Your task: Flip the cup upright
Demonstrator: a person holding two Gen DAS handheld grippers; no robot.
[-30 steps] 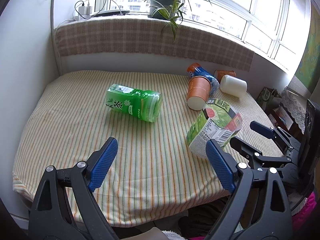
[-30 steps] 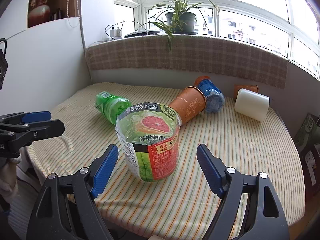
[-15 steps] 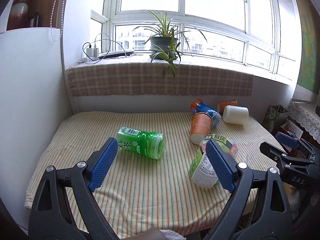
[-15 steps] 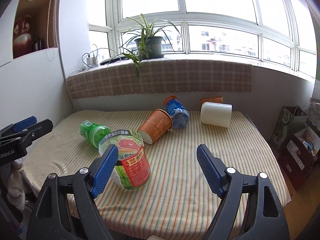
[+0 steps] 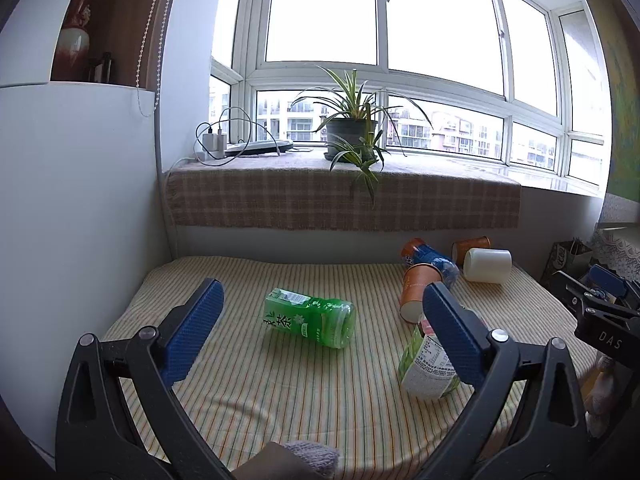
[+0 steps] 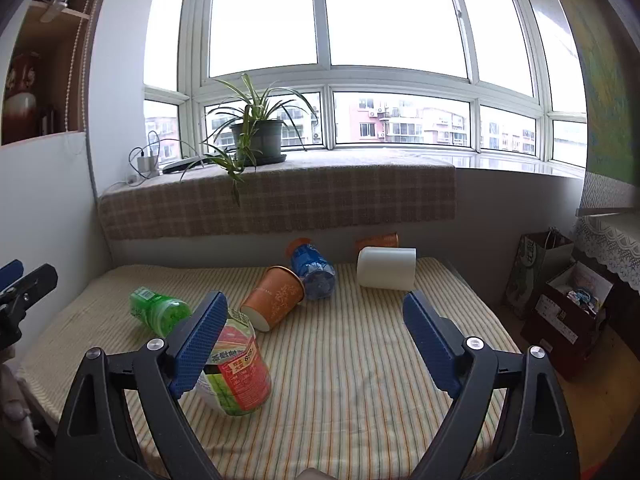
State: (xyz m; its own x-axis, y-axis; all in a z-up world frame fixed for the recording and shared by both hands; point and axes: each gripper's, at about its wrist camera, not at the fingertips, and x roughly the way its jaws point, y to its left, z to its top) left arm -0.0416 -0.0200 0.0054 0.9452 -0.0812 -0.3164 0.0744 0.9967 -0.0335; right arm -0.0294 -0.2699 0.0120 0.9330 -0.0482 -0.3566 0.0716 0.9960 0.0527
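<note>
Left wrist view: our left gripper (image 5: 320, 320) is spread wide, nothing between the blue pads, held above the near edge of the striped table (image 5: 248, 380). Green bottle (image 5: 310, 317) lies on its side mid-table, cap end pointing far-left. Grapefruit cup (image 5: 426, 364) sits near-right, partly hidden behind our right pad, so we cannot tell which way up it stands. Orange cup (image 5: 416, 291) lies on its side just beyond it, open end toward us. Blue bottle (image 5: 430, 258) touches the orange cup on the far side. White cup (image 5: 487, 265) lies on its side far right, with a second orange cup (image 5: 471, 245) behind it. Right gripper (image 5: 592, 296) shows at the right edge, clear of the table.

Right wrist view: our right gripper (image 6: 316, 344) is also wide, holding nothing. Grapefruit cup (image 6: 240, 372) stands tilted at near-left, partly behind the left pad, not touched. Orange cup (image 6: 274, 298) is just beyond it, on its side; blue bottle (image 6: 314, 269) against it. White cup (image 6: 386, 268) far centre. Green bottle (image 6: 160, 310) far left. Left gripper (image 6: 24, 284) at the left edge; spread not readable from here.
</note>
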